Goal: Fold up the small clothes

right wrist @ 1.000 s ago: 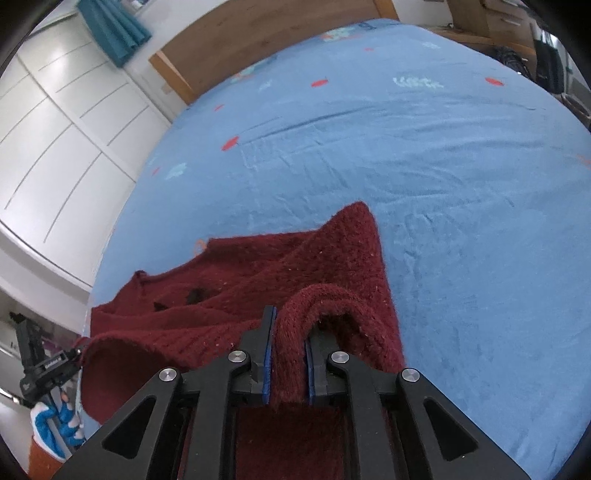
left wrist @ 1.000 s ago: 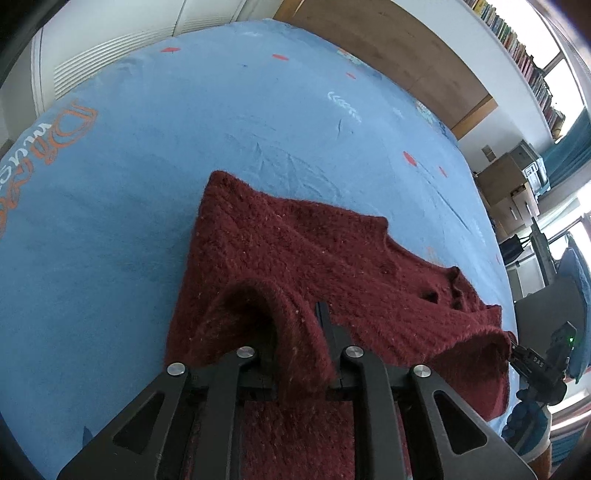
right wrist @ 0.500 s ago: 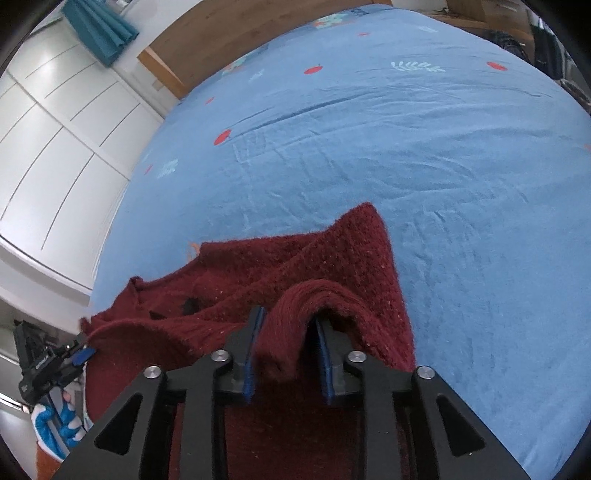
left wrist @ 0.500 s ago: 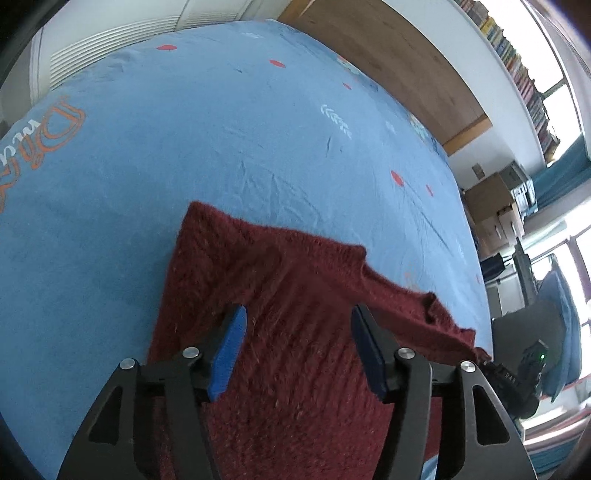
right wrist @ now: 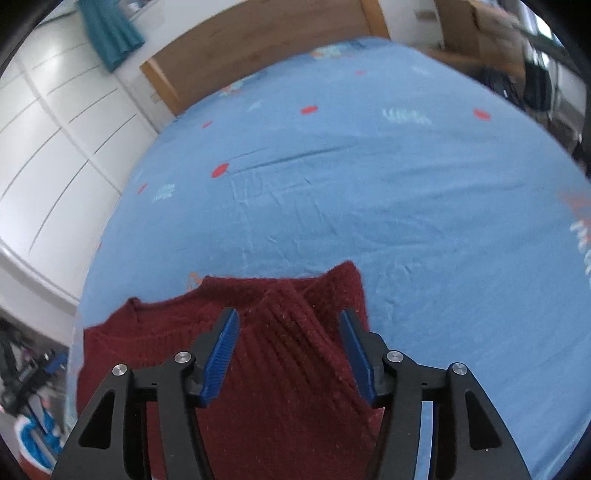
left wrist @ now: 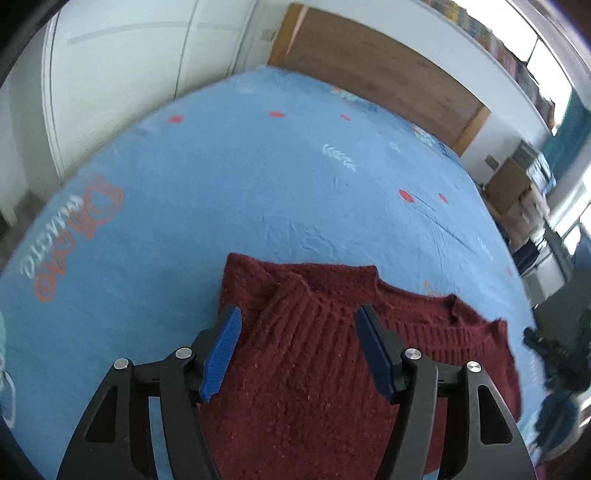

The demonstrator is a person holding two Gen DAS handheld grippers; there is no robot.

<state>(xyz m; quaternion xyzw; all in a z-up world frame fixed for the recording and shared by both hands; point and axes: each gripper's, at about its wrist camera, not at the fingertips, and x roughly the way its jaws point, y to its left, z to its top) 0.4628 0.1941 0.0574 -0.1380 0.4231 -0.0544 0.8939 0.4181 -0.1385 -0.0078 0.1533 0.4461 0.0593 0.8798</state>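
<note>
Left wrist view shows the left gripper (left wrist: 297, 336) with its two black fingers and blue ribbed pads (left wrist: 221, 352) spread wide, holding nothing. Below and between them lies the dark red knitted sweater (left wrist: 310, 369), spread on the light blue printed bedsheet (left wrist: 258, 184). A folded flap of ribbed knit lies diagonally over the garment's far part, and its far left corner points toward the middle of the bed. This view alone shows orange and white lettering (left wrist: 70, 236) printed on the sheet to the left, white cupboard doors (left wrist: 122, 81) behind it, and a wooden headboard (left wrist: 380, 74) at the far end with bookshelves high on the right. At the right edge a dark, blurred shape sits just beyond the sweater's edge; what it is cannot be told.

Right wrist view shows the right gripper (right wrist: 288, 345) likewise spread apart and empty, hovering over the same dark red knitted sweater (right wrist: 280, 387). Here the neckline notch shows at the left, and the ribbed flap runs up between the fingers to a corner on the right. Only this view shows a teal cloth (right wrist: 110, 29) hanging above the headboard, panelled white cupboards on the left, and cardboard boxes (right wrist: 476, 26) at the top right.
</note>
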